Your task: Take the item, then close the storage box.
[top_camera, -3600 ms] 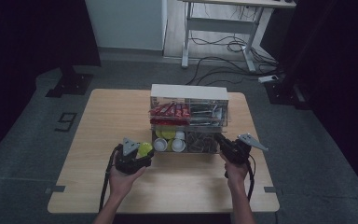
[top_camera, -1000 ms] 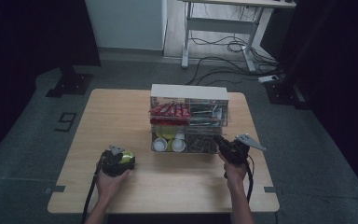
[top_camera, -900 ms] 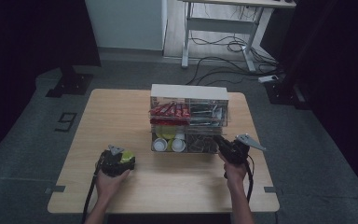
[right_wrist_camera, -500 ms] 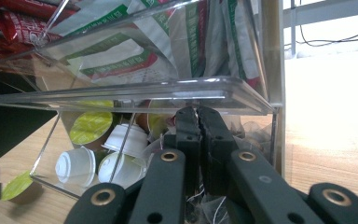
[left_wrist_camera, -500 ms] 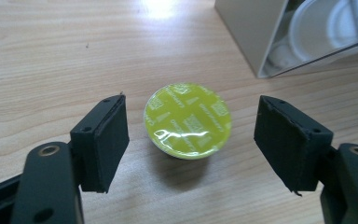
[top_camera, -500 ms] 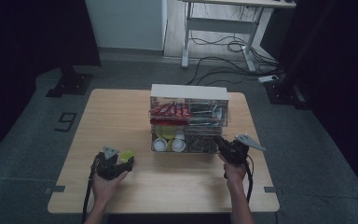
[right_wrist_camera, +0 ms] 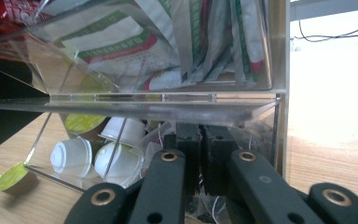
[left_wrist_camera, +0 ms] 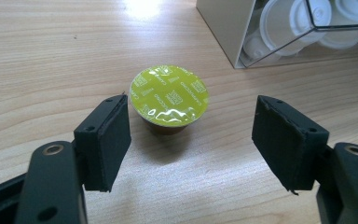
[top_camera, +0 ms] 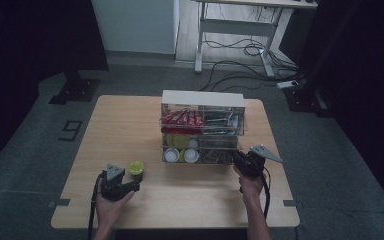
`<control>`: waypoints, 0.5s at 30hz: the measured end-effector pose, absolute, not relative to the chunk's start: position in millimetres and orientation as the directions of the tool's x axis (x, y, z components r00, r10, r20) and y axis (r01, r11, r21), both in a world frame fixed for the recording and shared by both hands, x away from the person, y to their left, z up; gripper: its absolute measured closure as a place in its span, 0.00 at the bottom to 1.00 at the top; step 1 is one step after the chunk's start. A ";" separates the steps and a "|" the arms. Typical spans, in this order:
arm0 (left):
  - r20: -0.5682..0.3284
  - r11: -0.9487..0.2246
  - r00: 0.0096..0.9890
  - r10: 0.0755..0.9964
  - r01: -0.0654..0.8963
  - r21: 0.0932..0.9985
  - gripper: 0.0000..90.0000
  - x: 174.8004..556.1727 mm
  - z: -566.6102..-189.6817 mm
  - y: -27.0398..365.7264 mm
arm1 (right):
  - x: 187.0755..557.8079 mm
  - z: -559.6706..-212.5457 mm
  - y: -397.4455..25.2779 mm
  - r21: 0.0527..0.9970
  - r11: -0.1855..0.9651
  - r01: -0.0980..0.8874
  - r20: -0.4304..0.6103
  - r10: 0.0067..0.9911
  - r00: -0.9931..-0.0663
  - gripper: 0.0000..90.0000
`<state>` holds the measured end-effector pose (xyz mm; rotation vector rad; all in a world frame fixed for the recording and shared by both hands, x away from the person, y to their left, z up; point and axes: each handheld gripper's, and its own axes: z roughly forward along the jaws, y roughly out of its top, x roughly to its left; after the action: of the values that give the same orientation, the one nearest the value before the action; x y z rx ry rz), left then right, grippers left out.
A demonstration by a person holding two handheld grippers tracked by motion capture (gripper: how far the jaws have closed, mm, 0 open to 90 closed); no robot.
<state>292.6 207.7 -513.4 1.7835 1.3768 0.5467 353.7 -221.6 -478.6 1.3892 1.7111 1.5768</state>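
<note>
Left gripper, left gripper view: jaws spread wide, rising from the bottom corners of the frame, nothing between the pads. A yellow-green capsule stands foil-lid up on the wooden table, just beyond the jaw tips, at frame centre. It sits closer to the left-hand pad than the right, very near that pad's tip; contact there cannot be told, and it is clear of the right-hand pad. Past it, upper right of that frame, the corner of a clear acrylic organiser with white capsules inside. High view: left gripper low and left of centre, held in a hand; the capsule just above and right of it on the tabletop, apart from the organiser. Right gripper at the organiser's lower right corner, gripped by the other hand. Right gripper view: jaws together at bottom centre, pushed into the lower tier of the organiser among thin strings and packets; whether they pinch anything cannot be told. White capsules lie to their left in the same tier, sachets in the tier above. The yellow-green capsule shows at lower left, outside the organiser.
</note>
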 end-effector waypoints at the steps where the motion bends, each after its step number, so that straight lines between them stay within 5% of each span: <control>1: -0.130 -0.088 0.315 0.940 0.592 0.801 0.31 291.3 -513.7 208.1 | 353.3 -479.1 -221.4 0.916 -0.143 0.376 0.301 0.863 -0.406 0.96; 15: -0.137 -0.091 0.330 0.934 0.591 0.802 0.31 284.8 -514.7 208.6 | 346.0 -482.7 -221.1 0.915 -0.125 0.383 0.286 0.870 -0.401 0.96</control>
<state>284.8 208.6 -514.7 1.7859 1.3595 0.5339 346.0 -221.1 -482.7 1.3892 1.7281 1.5422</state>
